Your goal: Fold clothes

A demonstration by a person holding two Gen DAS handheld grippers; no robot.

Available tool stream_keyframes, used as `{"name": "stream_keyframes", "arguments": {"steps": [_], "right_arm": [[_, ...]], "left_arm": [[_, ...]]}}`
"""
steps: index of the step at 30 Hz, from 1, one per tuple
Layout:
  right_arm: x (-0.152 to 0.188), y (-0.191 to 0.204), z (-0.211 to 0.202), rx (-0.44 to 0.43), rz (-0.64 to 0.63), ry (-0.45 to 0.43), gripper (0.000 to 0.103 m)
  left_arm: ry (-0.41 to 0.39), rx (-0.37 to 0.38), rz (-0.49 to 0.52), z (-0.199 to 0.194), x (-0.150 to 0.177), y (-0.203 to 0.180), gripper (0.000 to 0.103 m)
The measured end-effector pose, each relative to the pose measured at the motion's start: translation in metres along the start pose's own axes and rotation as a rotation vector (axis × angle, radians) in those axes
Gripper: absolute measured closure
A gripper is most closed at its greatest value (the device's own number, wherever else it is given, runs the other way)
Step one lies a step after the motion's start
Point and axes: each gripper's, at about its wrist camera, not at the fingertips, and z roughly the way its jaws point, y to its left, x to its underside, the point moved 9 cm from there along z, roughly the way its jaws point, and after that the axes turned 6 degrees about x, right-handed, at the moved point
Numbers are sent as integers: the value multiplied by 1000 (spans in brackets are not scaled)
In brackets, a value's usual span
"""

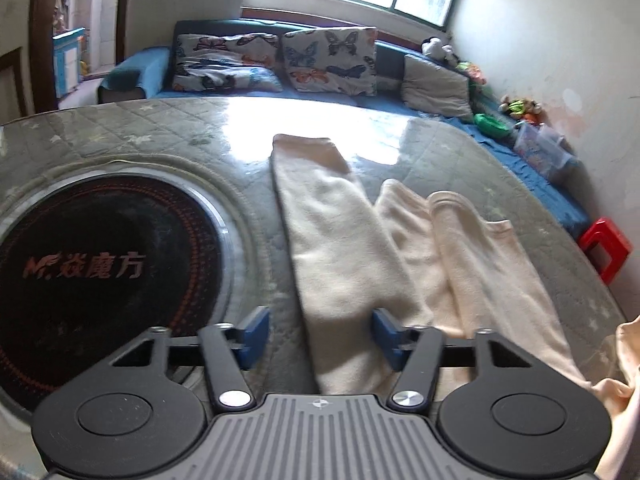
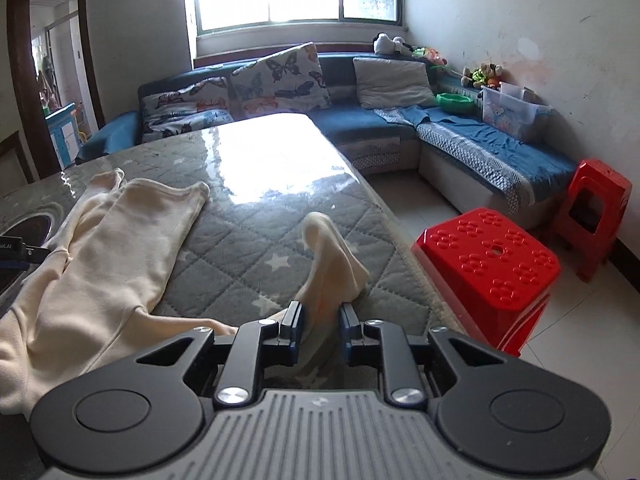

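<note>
A cream long-sleeved garment (image 1: 340, 248) lies spread on the quilted grey table cover (image 1: 160, 128). One sleeve stretches away from me and the body is bunched to its right. My left gripper (image 1: 320, 330) hovers low over the near end of that sleeve. It is open, with the cloth edge lying between the blue pads and untouched by them. In the right wrist view the garment body (image 2: 120, 240) lies at left. Its other sleeve (image 2: 328, 256) stands up in a peak between the narrowly parted jaws of my right gripper (image 2: 320, 320). The pads do not clamp it.
A round black cooktop (image 1: 100, 264) is set into the table at left. The table's right edge (image 2: 400, 248) is close, with a red stool (image 2: 488, 256) just beyond and another (image 2: 596, 208) by the wall. A blue corner sofa (image 2: 360, 120) with cushions runs behind.
</note>
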Motion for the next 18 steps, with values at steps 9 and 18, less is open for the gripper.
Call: {"name": "stream_keyframes", "arguments": {"steps": [9, 18], "right_arm": [[-9, 32, -10, -65, -91, -54, 85], [2, 65, -9, -127, -197, -40, 84]], "left_arm": [[-10, 56, -27, 0, -2, -7, 84], [-94, -1, 11, -32, 0, -6, 95]]}}
